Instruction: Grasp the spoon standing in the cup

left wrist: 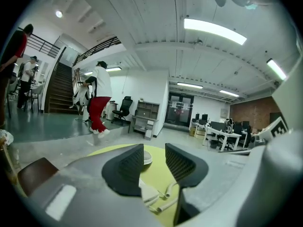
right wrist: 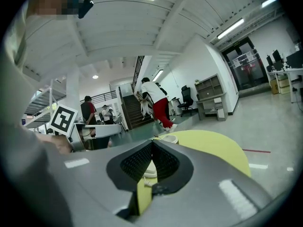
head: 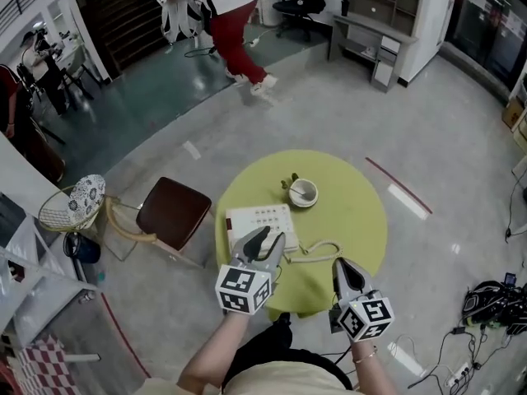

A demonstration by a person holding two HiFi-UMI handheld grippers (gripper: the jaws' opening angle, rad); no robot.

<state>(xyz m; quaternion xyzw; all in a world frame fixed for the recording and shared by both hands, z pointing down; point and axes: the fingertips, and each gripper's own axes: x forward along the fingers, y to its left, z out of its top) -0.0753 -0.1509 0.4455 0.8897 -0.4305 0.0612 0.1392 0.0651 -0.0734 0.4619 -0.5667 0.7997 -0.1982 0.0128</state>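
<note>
You are at the approach step: the spoon [head: 296, 189] is not yet grasped. It stands in the white cup [head: 303, 192], which sits on the round green table [head: 362, 212], on the half far from you. The spoon is very small in the head view, so I cannot tell which way its handle leans.

Your left gripper [head: 265, 239] is on your side of the cup, well apart from it, above the white telephone [head: 259, 220]. Its jaws stand apart and hold nothing. In the left gripper view a part of the cup shows in the gap between them, so I judge this gripper is already aimed at it. Your right gripper [head: 344, 268] is also on your side of the cup, more to the right and further from it. Its jaws are closed together, with nothing in them.

The next move, I think, asks you to bring the left gripper forward to the cup, above its rim, and to place one jaw on each side of the handle before you close. Close gently, because a thin handle can slip or tip the cup.

For room: the telephone and its coiled cord [head: 317, 250] lie between your grippers and the cup, so pass over them. Behind the cup the table's edge is not far, so a push could slide the cup toward it. The brown chair [head: 173, 212] is left of the cup, off the table, and a person [head: 235, 23] walks well beyond the cup. Neither is in your way.
</note>
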